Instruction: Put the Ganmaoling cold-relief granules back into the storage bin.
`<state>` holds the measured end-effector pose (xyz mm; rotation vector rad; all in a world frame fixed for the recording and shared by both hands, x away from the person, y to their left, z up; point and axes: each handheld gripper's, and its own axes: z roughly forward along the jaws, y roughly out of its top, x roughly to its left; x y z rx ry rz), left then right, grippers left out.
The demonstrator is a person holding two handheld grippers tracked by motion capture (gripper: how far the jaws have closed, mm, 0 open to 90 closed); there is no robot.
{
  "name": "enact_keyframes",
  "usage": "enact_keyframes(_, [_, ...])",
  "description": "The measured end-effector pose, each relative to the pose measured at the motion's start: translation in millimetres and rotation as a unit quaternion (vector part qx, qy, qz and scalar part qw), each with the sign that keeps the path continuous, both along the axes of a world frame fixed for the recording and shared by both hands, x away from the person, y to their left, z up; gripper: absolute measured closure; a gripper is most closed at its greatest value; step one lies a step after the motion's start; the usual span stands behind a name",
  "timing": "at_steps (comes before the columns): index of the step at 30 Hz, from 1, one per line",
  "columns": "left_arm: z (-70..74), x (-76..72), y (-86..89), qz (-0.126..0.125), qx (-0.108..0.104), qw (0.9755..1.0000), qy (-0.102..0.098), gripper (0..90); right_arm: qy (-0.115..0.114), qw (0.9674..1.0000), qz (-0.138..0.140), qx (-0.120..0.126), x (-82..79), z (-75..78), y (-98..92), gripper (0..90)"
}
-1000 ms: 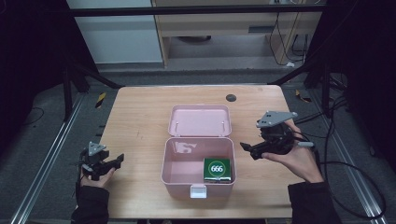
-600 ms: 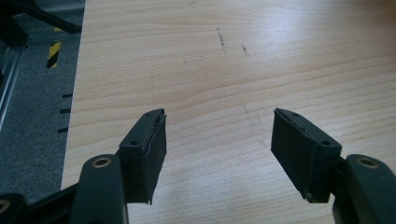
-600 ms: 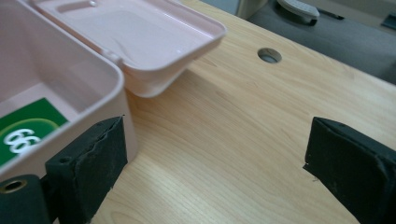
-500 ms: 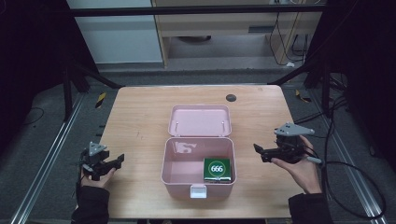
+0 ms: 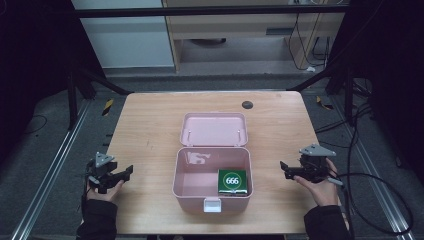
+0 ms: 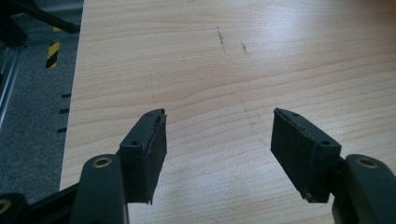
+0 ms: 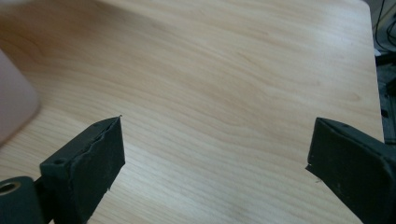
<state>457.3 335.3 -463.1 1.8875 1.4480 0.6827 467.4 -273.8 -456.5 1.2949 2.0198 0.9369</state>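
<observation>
Altogether: one pink box (image 5: 212, 172); one green packet (image 5: 232, 181); two hand-held grippers.

The number "666" is printed in white inside a white circle on a green pack (image 5: 232, 181) lying in a pink box (image 5: 187, 172).

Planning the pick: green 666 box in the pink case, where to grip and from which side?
Come straight down from above with the right gripper. The green box lies flat in the front right corner of the open pink case, so walls block side approaches. Probably pinch its left and far edges' free sides.
</observation>
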Motion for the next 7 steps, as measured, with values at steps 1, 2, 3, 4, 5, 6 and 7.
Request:
enact_keyframes(1, [0.0,0.0,0.0,0.0,0.0,1.0,0.0,35.4,0.005,1.0,-0.005,0.002,-0.2,-3.3,-1.3,3.9])
enact_keyframes(2, [-0.4,0.1,0.1,0.0,0.0,1.0,0.0,35.4,0.005,1.0,-0.005,0.002,-0.2,-3.3,-1.3,3.9])
enact_keyframes(3, [-0.7,0.2,0.3,-0.001,0.001,1.0,0.001,35.4,0.008,1.0,-0.003,-0.002,0.0,-7.1,-3.9,3.9])
enact_keyframes(4, [-1.5,0.5,0.3,-0.002,0.001,1.0,0.001,35.4,0.015,0.9999,-0.003,-0.002,-0.5,-10.9,-6.1,3.6])
enact_keyframes(5, [-2.0,0.7,0.4,-0.002,0.001,1.0,0.001,35.3,0.019,0.9998,-0.006,-0.004,-1.1,-15.6,-9.4,3.8])
enact_keyframes(6, [-2.7,1.0,0.7,-0.003,0.001,1.0,0.002,35.2,0.025,0.9996,-0.01,-0.003,-2.0,-17.8,-11.0,3.8])
enact_keyframes(7, [-3.4,1.2,0.9,-0.004,0.001,1.0,0.002,35.0,0.024,0.9996,-0.013,-0.008,-2.0,-20.9,-13.8,3.8])
